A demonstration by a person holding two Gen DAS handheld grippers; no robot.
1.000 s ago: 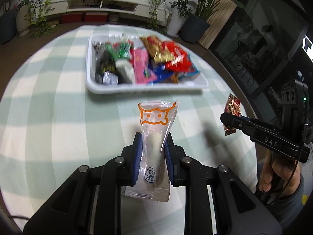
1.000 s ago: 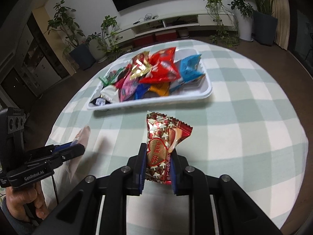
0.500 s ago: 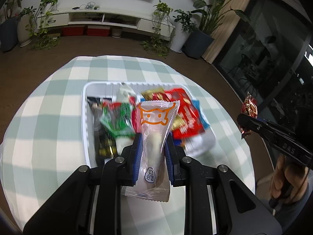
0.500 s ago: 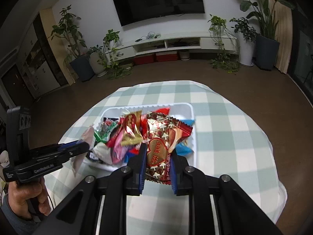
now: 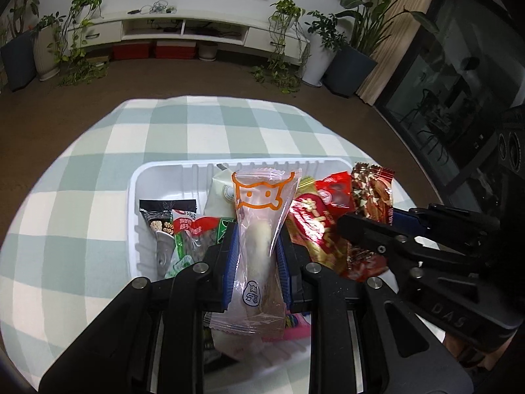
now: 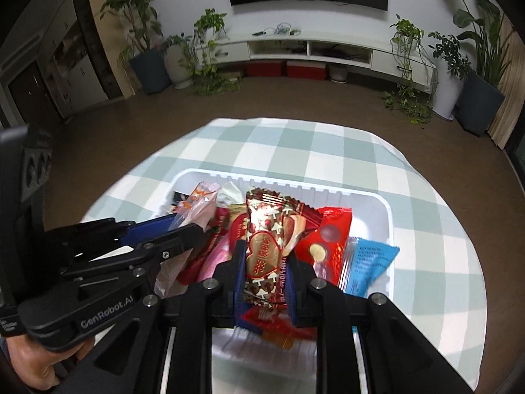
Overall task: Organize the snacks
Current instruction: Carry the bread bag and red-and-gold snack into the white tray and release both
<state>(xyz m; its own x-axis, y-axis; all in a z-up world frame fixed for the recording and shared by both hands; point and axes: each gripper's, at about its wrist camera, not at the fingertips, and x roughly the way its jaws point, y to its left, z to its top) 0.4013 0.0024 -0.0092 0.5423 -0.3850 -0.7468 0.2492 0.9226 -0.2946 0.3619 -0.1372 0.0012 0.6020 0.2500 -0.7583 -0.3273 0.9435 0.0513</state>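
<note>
Left wrist view: left gripper (image 5: 256, 262) was clamped on a clear packet with an orange face outline (image 5: 261, 229), a pale stick-shaped snack inside. The packet stood upright between the blue pads (image 5: 229, 266), lower centre of the frame, its top in front of the far wall of the white tray (image 5: 183, 170).

The tray sat on a green-and-white checked tablecloth (image 5: 98, 180) in mid frame. Inside it, left of centre: a black packet (image 5: 164, 213) and a green-and-red packet (image 5: 193, 229). A cream-white packet (image 5: 218, 193) stood behind the held one. Red and gold packets (image 5: 315, 226) lay to the right.

The right gripper (image 5: 367, 216) entered from the right edge, closed on a red-brown foil packet (image 5: 374, 193).

Right wrist view: the right gripper (image 6: 264, 272) held the foil packet (image 6: 265, 246), heart printed on its front, upright in lower centre of the frame, above the tray (image 6: 377, 203). A red packet (image 6: 331, 239) and a blue packet (image 6: 370, 262) lay to its right in the tray. The left gripper (image 6: 183, 223) came in from the lower left with the clear packet (image 6: 197, 207); a hand (image 6: 36, 364) showed at the bottom left corner.

Background, top of the frame: a white low cabinet (image 6: 311, 46), potted plants (image 6: 144, 32), brown floor.
</note>
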